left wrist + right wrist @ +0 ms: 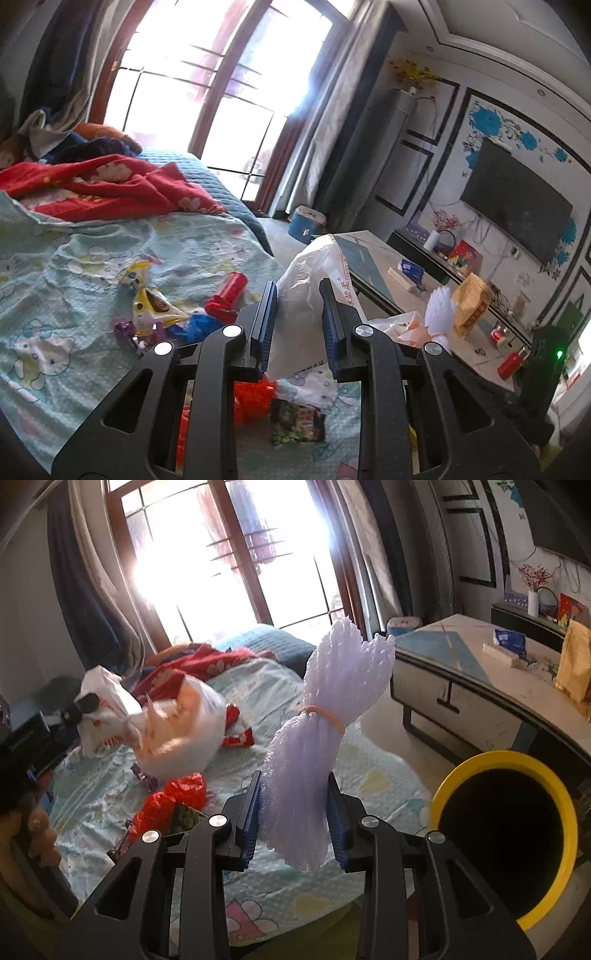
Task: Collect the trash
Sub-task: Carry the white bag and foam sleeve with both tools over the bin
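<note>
The left gripper (298, 317) has its fingers (266, 314) closed on a white plastic bag (308, 295), which rises between the blue pads and is lifted above the bed (74, 266). In the right wrist view the same bag (155, 720) hangs blurred over the sheet, with the left gripper's body at the far left edge.

The right gripper (293, 808) has its fingers (251, 812) pressed against the lower part of a bundle of white foam netting (325, 716), tied at the waist with a rubber band (325, 714); the bundle stands upright between the pads, held off the bed. Just to its right sits a bin with a yellow rim (447, 775) and dark inside.

Loose rubbish lies on the bed sheet: a red can (227, 295) on its side, yellow wrappers (151, 302) near it, a purple wrapper (125, 332), a crumpled red bag (170, 801) and a dark green packet (297, 424) below the left gripper. A red blanket (110, 188) lies further up the bed. Beside the bed stands a counter (461, 701) carrying a yellow packet (576, 668) and a blue packet (509, 638)
</note>
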Available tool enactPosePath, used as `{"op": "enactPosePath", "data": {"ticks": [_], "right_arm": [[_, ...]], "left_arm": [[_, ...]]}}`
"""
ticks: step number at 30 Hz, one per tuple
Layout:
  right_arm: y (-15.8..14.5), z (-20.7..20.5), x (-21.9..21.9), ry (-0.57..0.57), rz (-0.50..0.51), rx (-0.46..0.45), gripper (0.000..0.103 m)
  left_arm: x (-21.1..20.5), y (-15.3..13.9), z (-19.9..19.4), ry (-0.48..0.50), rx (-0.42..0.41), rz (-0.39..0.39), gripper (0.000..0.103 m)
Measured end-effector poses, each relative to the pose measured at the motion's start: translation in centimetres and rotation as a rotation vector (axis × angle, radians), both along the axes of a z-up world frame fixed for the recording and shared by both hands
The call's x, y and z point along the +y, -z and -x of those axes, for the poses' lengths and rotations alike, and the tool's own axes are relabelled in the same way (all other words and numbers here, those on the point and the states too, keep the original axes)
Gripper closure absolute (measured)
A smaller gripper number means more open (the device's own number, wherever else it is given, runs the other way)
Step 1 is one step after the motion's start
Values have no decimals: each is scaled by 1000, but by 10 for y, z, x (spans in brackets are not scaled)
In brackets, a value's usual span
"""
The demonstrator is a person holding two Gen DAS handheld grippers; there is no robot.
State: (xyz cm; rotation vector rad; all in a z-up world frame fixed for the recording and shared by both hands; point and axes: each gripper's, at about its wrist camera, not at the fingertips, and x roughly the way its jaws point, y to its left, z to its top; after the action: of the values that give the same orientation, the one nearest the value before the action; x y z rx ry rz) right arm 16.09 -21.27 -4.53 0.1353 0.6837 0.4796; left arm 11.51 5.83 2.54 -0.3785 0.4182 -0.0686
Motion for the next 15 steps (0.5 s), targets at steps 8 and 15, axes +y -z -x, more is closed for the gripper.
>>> {"op": "enactPosePath", "data": {"ticks": [8,15], "right_arm": [[-15,7,-32,47,-18,-24,72],[-15,11,-58,94,-20,-27,72]], "left_arm": [[-27,-5,2,46,-14,-55,86],[-53,-4,1,106,-8,-91,86]]}}
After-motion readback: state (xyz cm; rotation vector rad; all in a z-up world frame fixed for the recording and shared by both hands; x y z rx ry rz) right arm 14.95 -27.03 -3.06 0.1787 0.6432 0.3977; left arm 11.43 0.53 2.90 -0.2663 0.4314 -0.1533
